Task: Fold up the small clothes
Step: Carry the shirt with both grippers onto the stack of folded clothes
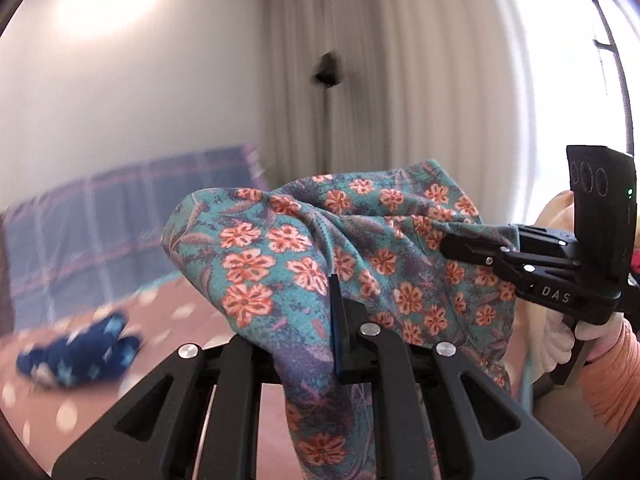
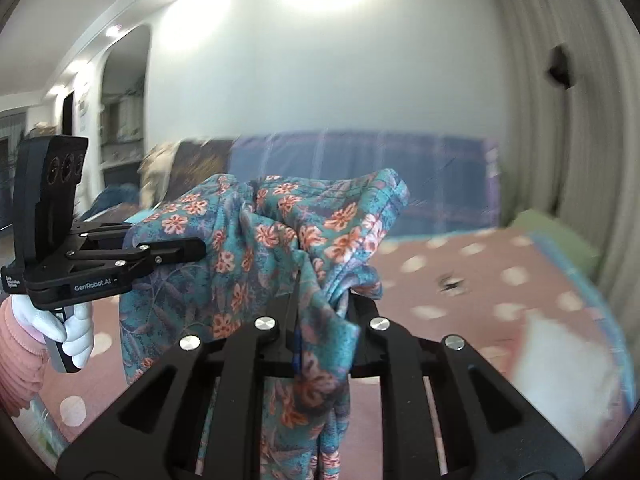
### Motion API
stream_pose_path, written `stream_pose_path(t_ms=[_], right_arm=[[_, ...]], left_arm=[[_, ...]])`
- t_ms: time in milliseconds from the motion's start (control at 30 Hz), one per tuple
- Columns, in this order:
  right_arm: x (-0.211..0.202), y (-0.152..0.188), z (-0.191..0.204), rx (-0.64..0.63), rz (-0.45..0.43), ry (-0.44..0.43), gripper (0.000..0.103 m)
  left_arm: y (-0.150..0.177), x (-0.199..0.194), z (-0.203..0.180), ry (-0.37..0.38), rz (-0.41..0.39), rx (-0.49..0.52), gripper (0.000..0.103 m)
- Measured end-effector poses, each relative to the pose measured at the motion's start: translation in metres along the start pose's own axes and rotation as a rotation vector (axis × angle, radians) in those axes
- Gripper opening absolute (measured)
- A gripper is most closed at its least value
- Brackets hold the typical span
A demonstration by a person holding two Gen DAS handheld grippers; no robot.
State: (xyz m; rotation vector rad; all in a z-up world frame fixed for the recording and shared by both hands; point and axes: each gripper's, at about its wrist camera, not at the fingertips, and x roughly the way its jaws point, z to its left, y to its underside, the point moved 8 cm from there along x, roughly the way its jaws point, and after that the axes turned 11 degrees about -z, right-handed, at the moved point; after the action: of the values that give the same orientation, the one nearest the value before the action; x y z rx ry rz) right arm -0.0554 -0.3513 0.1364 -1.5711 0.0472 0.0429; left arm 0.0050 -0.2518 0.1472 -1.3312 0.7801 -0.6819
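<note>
L gripper (image 1: 340, 312): jaws clamped on floral garment (image 1: 304, 248), lower ctr of left-wrist view | R gripper (image 2: 320, 320): jaws clamped on same garment, lower ctr of right-wrist view | garment: stretched btwn both, bunched, hanging above polka-dot bed (image 2: 500, 280) | navy cloth (image 1: 80, 356) on bed, lower left

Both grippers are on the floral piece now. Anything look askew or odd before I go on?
The floral garment hangs bunched and twisted between the left gripper and right gripper, not spread flat. Each pinches a crumpled wad, not a clean edge. On the dotted bedspread, a dark blue garment lies crumpled. Nothing looks torn or spilled.
</note>
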Motion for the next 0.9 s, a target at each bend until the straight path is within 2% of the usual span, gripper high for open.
stream_pose_path(t_ms=[133, 267, 433, 533, 633, 733, 767, 800, 833, 867, 900], right_arm=[[-0.051, -0.027, -0.055, -0.006, -0.048, 0.156, 0.014], [-0.081, -0.039, -0.106, -0.004, -0.068, 0.293, 0.014], [-0.101, -0.035, -0.175, 0.021, -0.067, 0.461, 0.014], [-0.107, -0.025, -0.215, 0.043, -0.054, 0.545, 0.014], [-0.104, -0.006, -0.260, 0.098, -0.019, 0.596, 0.014], [-0.075, 0.021, -0.302, 0.138, 0.037, 0.650, 0.016], [-0.060, 0.036, -0.321, 0.153, 0.063, 0.685, 0.022], [-0.049, 0.050, -0.335, 0.159, 0.092, 0.717, 0.036], [-0.038, 0.072, -0.355, 0.171, 0.154, 0.782, 0.044], [-0.031, 0.084, -0.362, 0.188, 0.187, 0.811, 0.049], [-0.028, 0.100, -0.369, 0.234, 0.217, 0.818, 0.048]], left_arm=[[-0.032, 0.041, -0.059, 0.114, -0.031, 0.047, 0.012], [-0.040, 0.088, -0.101, 0.212, -0.008, 0.042, 0.012], [-0.033, 0.149, -0.149, 0.294, 0.033, 0.086, 0.012], [-0.024, 0.175, -0.169, 0.316, 0.068, 0.096, 0.012], [-0.006, 0.216, -0.179, 0.314, 0.110, 0.120, 0.015], [0.040, 0.272, -0.170, 0.249, 0.213, 0.168, 0.031], [0.069, 0.292, -0.159, 0.209, 0.306, 0.148, 0.031], [0.087, 0.302, -0.149, 0.180, 0.360, 0.121, 0.031], [0.103, 0.306, -0.141, 0.151, 0.393, 0.096, 0.033], [0.120, 0.305, -0.133, 0.147, 0.411, 0.081, 0.036], [0.132, 0.302, -0.128, 0.150, 0.414, 0.087, 0.038]])
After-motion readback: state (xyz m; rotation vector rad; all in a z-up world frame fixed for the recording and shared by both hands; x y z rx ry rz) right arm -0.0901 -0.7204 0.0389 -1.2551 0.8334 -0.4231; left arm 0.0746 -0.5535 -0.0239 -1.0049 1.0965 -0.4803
